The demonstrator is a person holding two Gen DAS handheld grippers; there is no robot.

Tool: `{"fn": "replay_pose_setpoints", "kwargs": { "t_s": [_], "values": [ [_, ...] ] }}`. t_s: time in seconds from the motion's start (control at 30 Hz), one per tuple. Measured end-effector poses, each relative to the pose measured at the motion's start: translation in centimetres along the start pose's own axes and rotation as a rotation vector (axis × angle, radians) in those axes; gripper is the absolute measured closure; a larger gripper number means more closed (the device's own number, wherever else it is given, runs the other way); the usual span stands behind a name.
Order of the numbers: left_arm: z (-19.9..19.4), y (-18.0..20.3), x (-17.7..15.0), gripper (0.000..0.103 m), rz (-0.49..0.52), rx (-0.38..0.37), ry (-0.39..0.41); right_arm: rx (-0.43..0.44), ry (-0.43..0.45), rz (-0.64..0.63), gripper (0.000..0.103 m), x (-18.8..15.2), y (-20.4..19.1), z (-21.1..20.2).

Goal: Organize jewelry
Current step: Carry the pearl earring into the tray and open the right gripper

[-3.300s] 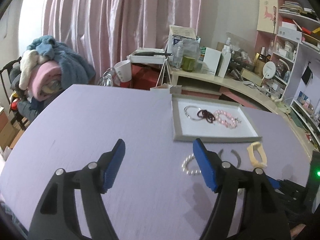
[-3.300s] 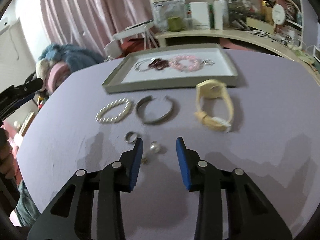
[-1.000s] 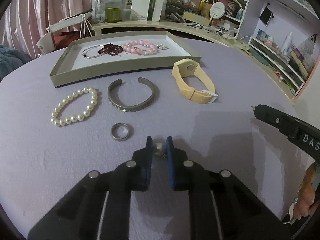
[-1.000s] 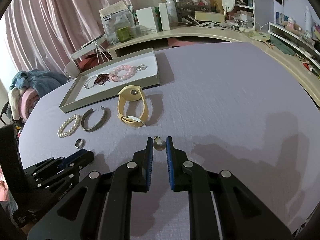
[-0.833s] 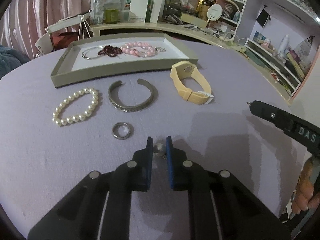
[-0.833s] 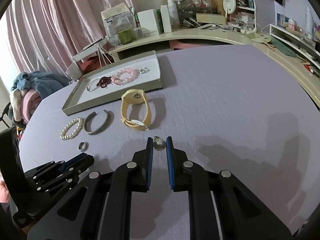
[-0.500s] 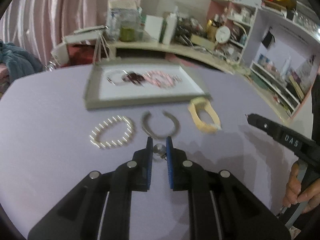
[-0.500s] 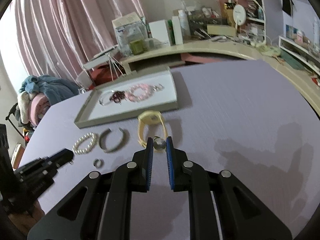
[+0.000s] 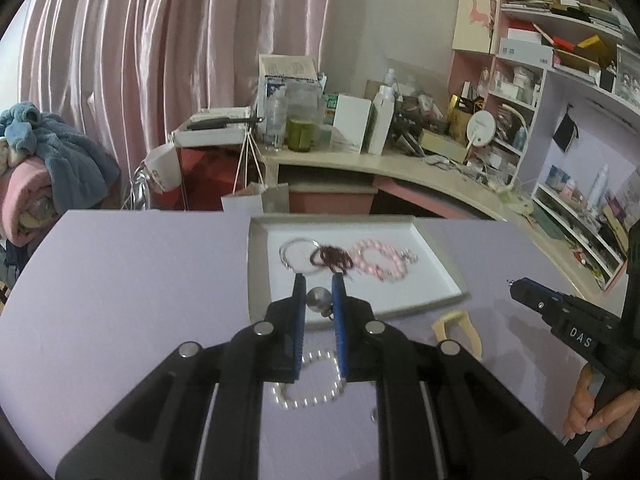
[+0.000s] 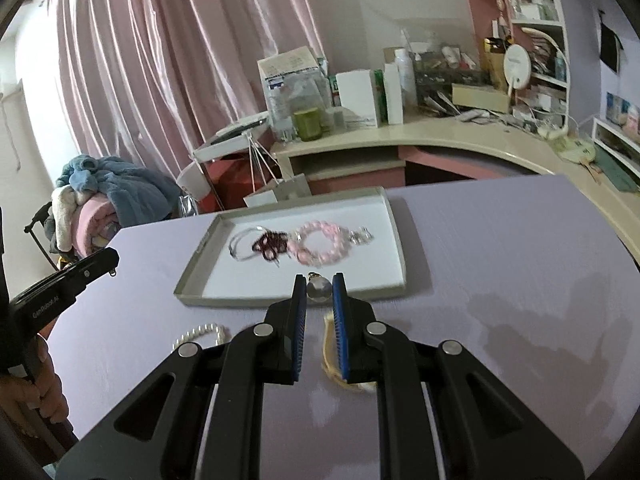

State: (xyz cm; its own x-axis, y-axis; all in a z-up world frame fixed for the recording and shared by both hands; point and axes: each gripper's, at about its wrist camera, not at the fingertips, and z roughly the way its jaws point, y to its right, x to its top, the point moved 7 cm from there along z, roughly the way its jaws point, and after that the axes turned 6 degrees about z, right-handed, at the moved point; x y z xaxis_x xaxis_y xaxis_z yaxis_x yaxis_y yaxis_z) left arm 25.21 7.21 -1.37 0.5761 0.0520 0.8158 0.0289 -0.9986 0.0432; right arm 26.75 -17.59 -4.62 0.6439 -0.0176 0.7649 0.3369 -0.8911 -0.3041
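Each gripper pinches a small silver ball earring between its blue pads, clear of the purple table. The left gripper (image 9: 319,295) has its jaws drawn nearly together on the first earring (image 9: 318,298), whose little hook hangs just under the ball; the right gripper (image 10: 319,290) clamps the second earring (image 10: 319,289) the same way, hook pointing up.

From the left wrist view, the held earring hangs over the near rim of the grey tray (image 9: 256,264), just short of its white floor. On that floor lie a silver bangle (image 9: 294,254), a dark red bead bracelet (image 9: 332,257) and a pink bead bracelet (image 9: 378,260), touching one another in a row toward the far side. The near half of the tray floor is bare white, bounded by a low raised rim.

From the right wrist view, the second earring also sits over the tray's near rim (image 10: 224,300), with the row of bracelets beyond it.

On the table (image 9: 120,280) short of the tray, a pearl bracelet (image 9: 310,394) lies under the left gripper's fingers, and a yellow watch (image 9: 456,326) lies to its right, well apart from the tray's corner. The tabletop left of the tray is broad and flat up to its far edge.
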Motion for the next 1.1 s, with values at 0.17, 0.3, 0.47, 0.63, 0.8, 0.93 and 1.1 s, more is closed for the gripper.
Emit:
{"fn": "replay_pose_setpoints", "kwargs": {
  "t_s": [0.17, 0.3, 0.47, 0.63, 0.8, 0.93, 1.1],
  "values": [
    [1.7, -0.5, 1.9, 0.090, 0.005, -0.005, 0.002, 0.004, 0.012, -0.018, 0.089, 2.6, -0.6, 2.0],
    [3.8, -0.4, 3.4, 0.090, 0.016, -0.017, -0.002, -0.008, 0.006, -0.038, 0.089, 4.5, -0.8, 4.4],
    [6.8, -0.4, 4.4, 0.090, 0.027, -0.026, -0.022, -0.023, -0.049, -0.045, 0.089, 5.0, -0.8, 8.4],
    [10.1, -0.9, 4.7, 0.090, 0.028, -0.032, -0.052, -0.055, -0.110, -0.062, 0.089, 5.0, -0.4, 12.4],
    [12.4, -1.2, 5.0, 0.090, 0.032, -0.041, -0.072, -0.072, -0.130, -0.077, 0.089, 5.6, -0.4, 15.0],
    [13.6, -1.2, 5.0, 0.090, 0.044, -0.043, -0.079, -0.072, -0.126, -0.088, 0.089, 6.1, -0.4, 16.2],
    [14.4, -1.2, 4.8, 0.090, 0.045, -0.047, -0.087, -0.054, -0.132, -0.033, 0.074, 6.0, 0.9, 15.9]
  ]
}}
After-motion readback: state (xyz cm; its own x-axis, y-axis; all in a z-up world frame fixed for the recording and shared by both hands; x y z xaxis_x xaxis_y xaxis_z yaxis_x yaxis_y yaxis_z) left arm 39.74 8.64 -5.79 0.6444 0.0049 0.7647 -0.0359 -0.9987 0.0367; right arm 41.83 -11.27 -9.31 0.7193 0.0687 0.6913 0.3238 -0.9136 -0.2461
